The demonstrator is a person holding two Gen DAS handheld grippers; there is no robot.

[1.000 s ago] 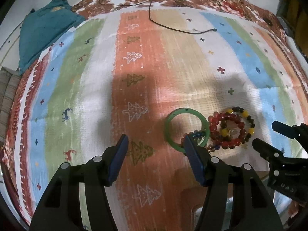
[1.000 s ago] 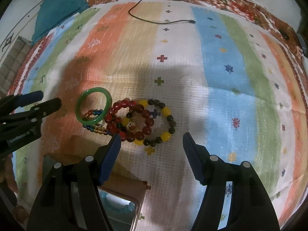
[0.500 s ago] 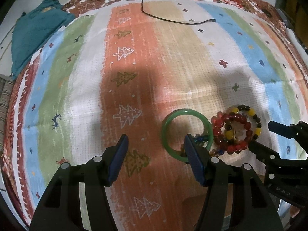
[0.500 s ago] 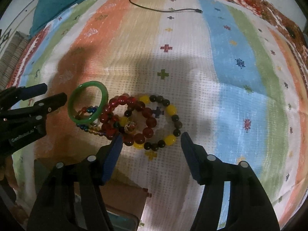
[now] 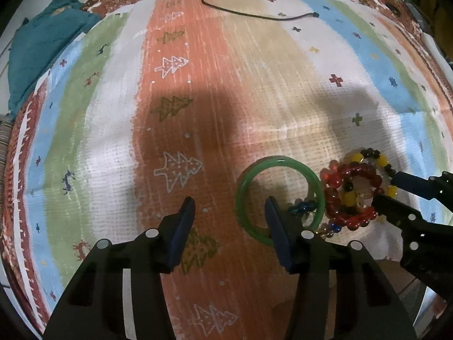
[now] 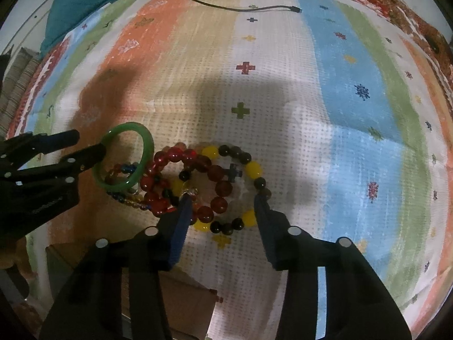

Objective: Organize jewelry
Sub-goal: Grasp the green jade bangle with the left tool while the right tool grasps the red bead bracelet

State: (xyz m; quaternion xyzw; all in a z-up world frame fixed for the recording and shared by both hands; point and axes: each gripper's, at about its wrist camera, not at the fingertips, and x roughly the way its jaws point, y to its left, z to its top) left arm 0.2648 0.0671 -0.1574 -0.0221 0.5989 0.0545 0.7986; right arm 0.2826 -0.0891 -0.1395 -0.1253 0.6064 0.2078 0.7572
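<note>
**Both grippers closing in on the pile**

My left gripper (image 5: pixel 230 208) straddles the bangle (image 5: pixel 279 198) rim, jaws narrowing, not yet pinching. My right gripper (image 6: pixel 220 198) brackets the bead bracelets (image 6: pixel 215 187) lying tangled on the bedspread (image 6: pixel 283 99), also closing, so each takes one piece.

green bangle (image 5: pixel 279 198) beside beaded bracelets (image 6: pixel 215 187)

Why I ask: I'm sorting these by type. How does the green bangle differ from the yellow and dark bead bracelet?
The green bangle is one smooth solid ring in a single colour; the yellow and dark bead bracelet is a loop of separate round beads in two colours. The bangle lies by the left claw, the bead bracelet at the right claw. Both lie flat on the striped cloth.
</note>
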